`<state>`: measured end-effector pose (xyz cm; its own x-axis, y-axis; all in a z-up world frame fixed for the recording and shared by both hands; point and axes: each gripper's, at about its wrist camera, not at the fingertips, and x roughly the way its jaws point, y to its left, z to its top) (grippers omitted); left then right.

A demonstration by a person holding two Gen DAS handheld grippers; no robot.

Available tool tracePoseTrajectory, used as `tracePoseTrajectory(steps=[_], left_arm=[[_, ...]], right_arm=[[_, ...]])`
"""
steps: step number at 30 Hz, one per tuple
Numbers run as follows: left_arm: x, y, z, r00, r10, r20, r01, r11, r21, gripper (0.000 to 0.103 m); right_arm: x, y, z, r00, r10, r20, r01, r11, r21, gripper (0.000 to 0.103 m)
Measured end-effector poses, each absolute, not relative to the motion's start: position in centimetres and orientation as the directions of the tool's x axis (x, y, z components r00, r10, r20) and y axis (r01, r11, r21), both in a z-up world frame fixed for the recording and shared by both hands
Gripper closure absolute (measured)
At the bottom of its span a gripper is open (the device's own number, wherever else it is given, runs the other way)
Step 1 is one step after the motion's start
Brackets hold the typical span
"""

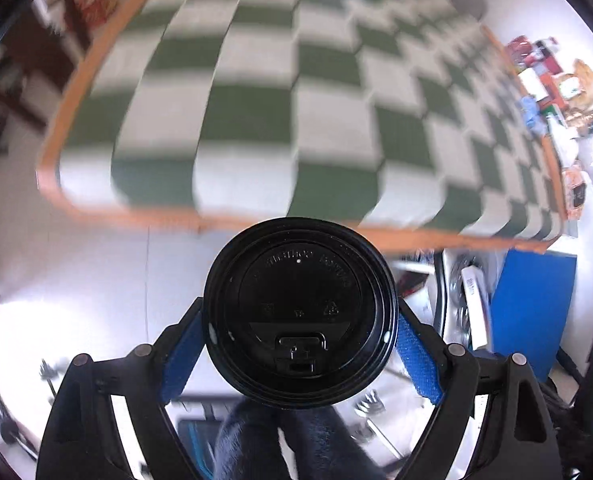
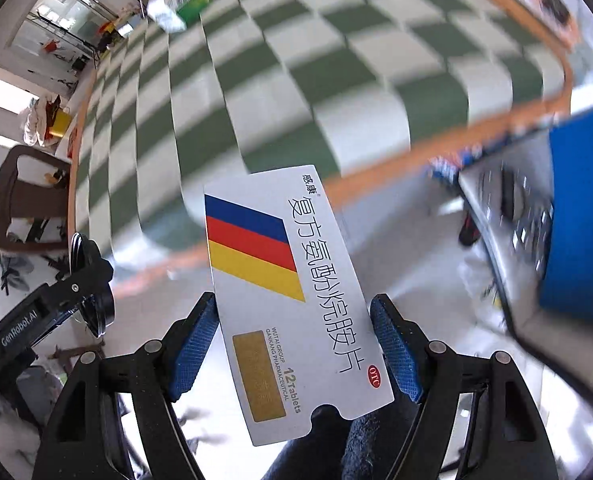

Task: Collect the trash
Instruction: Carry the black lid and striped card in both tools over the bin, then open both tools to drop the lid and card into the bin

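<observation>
Currently a lidded black cup (image 1: 299, 312) is clamped upright in the left tool (image 1: 299, 344), lid facing the camera. A flat medicine box (image 2: 296, 304) is gripped by the right tool (image 2: 296, 340), its long axis running near to far above the checkered tabletop (image 2: 296, 80).

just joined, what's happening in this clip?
Trash pickup, both hands loaded. The left gripper is shut on a cup with a black lid; the right gripper is shut on a flat white medicine box with blue, red and yellow stripes. Both are off the green-and-white checkered tablecloth, past its orange edge. A blue bin stands nearby. More litter remains on the table.
</observation>
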<state>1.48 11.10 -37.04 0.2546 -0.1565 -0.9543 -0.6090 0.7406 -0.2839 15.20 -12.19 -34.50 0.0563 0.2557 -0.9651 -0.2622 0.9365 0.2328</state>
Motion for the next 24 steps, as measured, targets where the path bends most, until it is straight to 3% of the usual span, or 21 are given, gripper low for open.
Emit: tracePoseTrajectory(steps=[6,15,18,20,21,24], left_arm=[[-0.1,10.0,-48.8,0.188,-0.304,-0.934,-0.682,0.644,-0.347,0.016],[4.9,7.2,-69.5,0.042,-0.430,-0.902,-0.643,0.679,-0.354,0.014],[5.8,6.6,-73.6,-0.005,-0.419,-0.908,-0.612,0.719,-0.328,0.012],[6.3,6.2,-76.0,-0.024,-0.415,-0.910,-0.603,0.732,-0.318,0.008],[6.2,6.2,-76.8,-0.033,-0.410,-0.911,-0.601,0.737,-0.310,0.001],[6.0,6.1,-78.6,-0.058,-0.389,-0.920,-0.600,0.750,-0.279,0.000]], right_arm=[[11.2,-15.2,-44.7,-0.078,0.209,-0.975,-0.233,0.947,0.221,0.024],[9.3,-18.8,-67.4,-0.250,0.179,-0.952,-0.140,0.966,0.218,0.024],[9.0,-18.6,-73.8,-0.285,0.165,-0.944,-0.143,0.967,0.212,0.024],[8.7,-18.2,-77.2,-0.308,0.164,-0.937,-0.140,0.966,0.215,0.024],[8.7,-17.8,-78.7,-0.313,0.164,-0.936,-0.144,0.965,0.217,0.024],[8.6,-16.7,-82.3,-0.351,0.162,-0.922,-0.169,0.958,0.232,0.023]])
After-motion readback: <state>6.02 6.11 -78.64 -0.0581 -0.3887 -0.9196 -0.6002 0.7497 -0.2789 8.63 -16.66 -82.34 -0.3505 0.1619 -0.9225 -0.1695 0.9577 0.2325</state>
